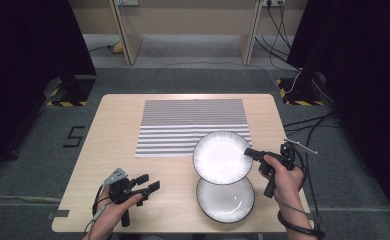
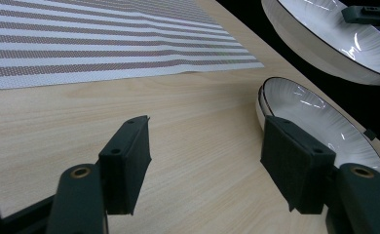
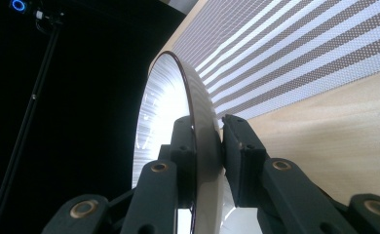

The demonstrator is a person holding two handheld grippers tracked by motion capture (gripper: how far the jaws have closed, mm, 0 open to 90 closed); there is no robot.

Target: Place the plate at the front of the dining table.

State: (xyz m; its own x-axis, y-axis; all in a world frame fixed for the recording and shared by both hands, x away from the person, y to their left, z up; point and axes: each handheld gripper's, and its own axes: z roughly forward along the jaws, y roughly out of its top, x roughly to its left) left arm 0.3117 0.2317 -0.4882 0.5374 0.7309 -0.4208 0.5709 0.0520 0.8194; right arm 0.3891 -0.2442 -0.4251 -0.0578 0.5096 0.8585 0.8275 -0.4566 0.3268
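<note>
- Left gripper (image 1: 148, 183) nearest, at near-left of table (image 1: 113, 125), held in person's left hand (image 1: 114, 206). Jaws wide apart, nothing btwn them; in left gripper view both black pads (image 2: 127, 161) hang just above bare wood.
- Lower plate (image 1: 225, 200) sits flat on table at near-right edge; white ribbed inside w/ dark rim. Seen also past the right pad in left gripper view (image 2: 319, 122).
- Upper plate (image 1: 222, 156) lifted off table, tilted, its near edge overlapping the lower plate's far edge in high view. No contact btwn the two in left gripper view, where upper plate (image 2: 334, 44) hangs clear above.
- Right gripper (image 1: 248, 151) in right hand (image 1: 283, 175) comes in from the right; jaws clamped on upper plate's rim. Right gripper view: one pad (image 3: 183, 146) on the plate's inner face, the other on its underside, rim (image 3: 198, 112) squeezed btwn.
- Striped placemat (image 1: 193, 125) lies flat mid-table, beyond both plates; upper plate covers its near-right corner in high view.
- Floor beyond table: cables (image 1: 308, 125) at right, black-yellow hazard tape (image 1: 65, 103) at left.
</note>
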